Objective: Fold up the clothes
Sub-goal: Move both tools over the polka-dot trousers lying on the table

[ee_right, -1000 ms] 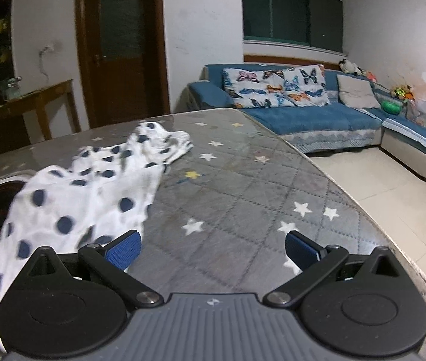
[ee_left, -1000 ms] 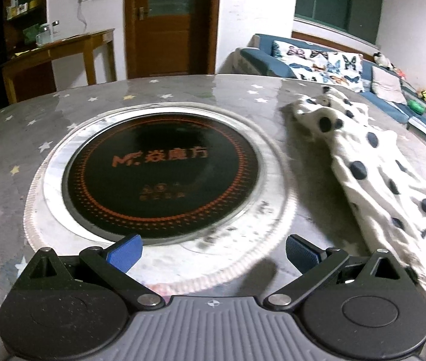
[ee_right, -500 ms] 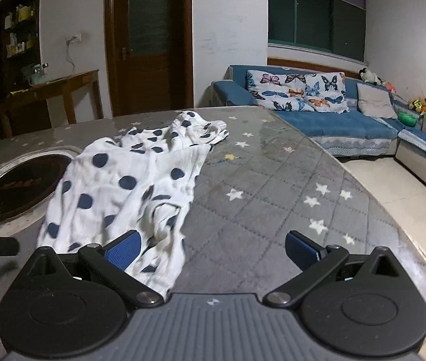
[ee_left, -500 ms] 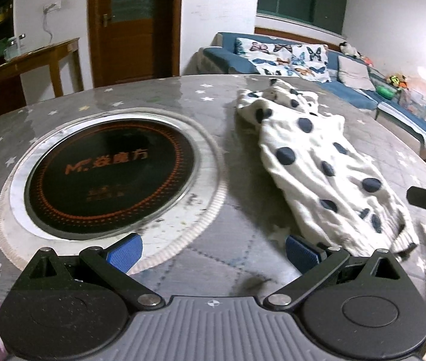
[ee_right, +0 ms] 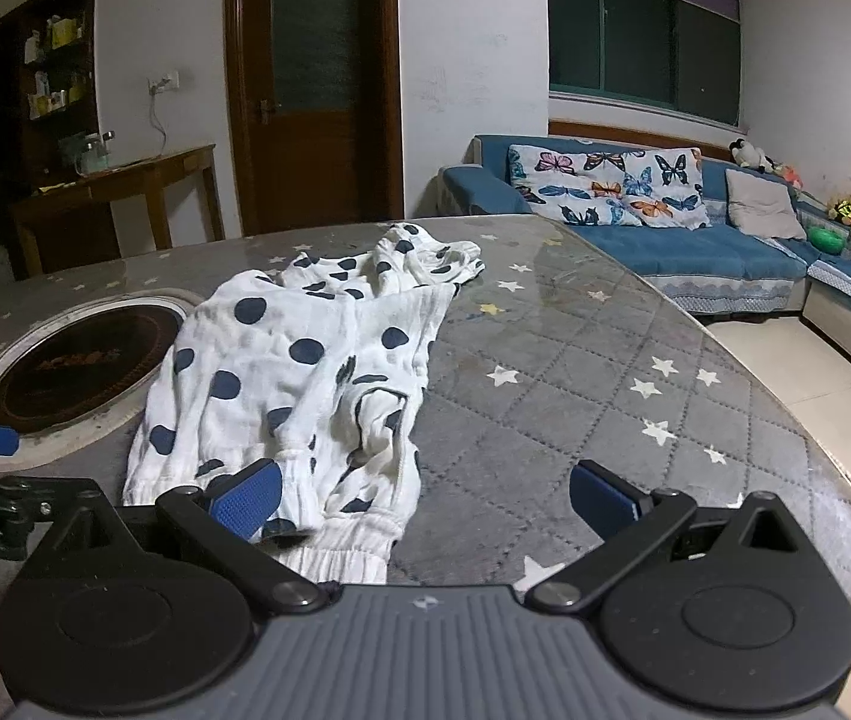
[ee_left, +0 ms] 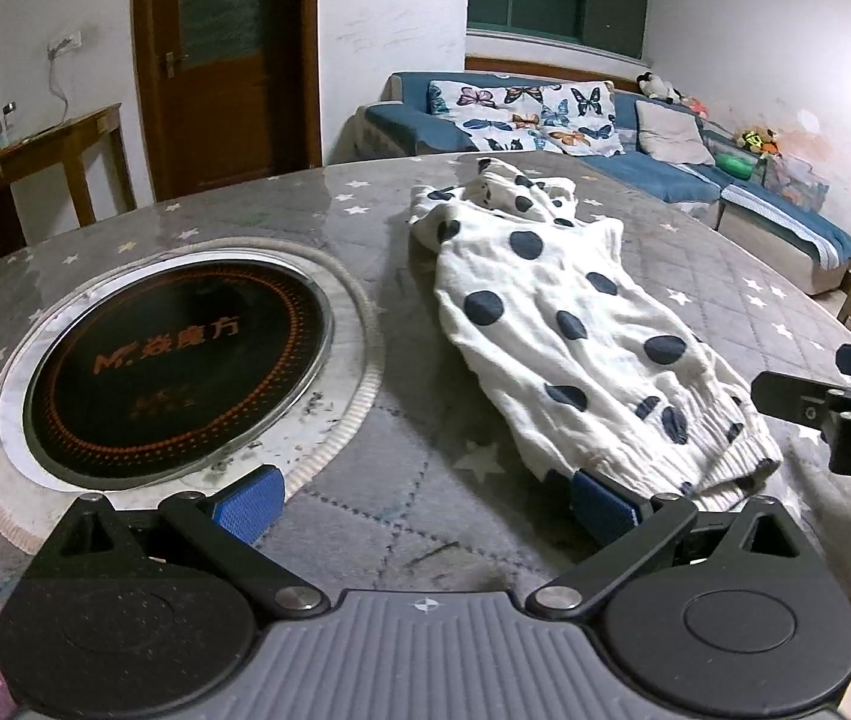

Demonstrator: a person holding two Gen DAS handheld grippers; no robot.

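Both tongs now nearer the polka-dot garment point(ee_left: 569, 324). Left tongs point(ee_left: 425, 501) and right tongs point(ee_right: 425, 498) spread, empty, at its cuffed hem. Far end bunched, unclear. Table point(ee_right: 575, 372) bare rightward to its rim.

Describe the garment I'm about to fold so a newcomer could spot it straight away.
On the grey star-print table, look beside the round black cooktop, on its sofa side. The garment lies there crumpled lengthwise: white cloth with big dark blue dots and gathered cuffs nearest both open grippers. It is the only fabric on the table.
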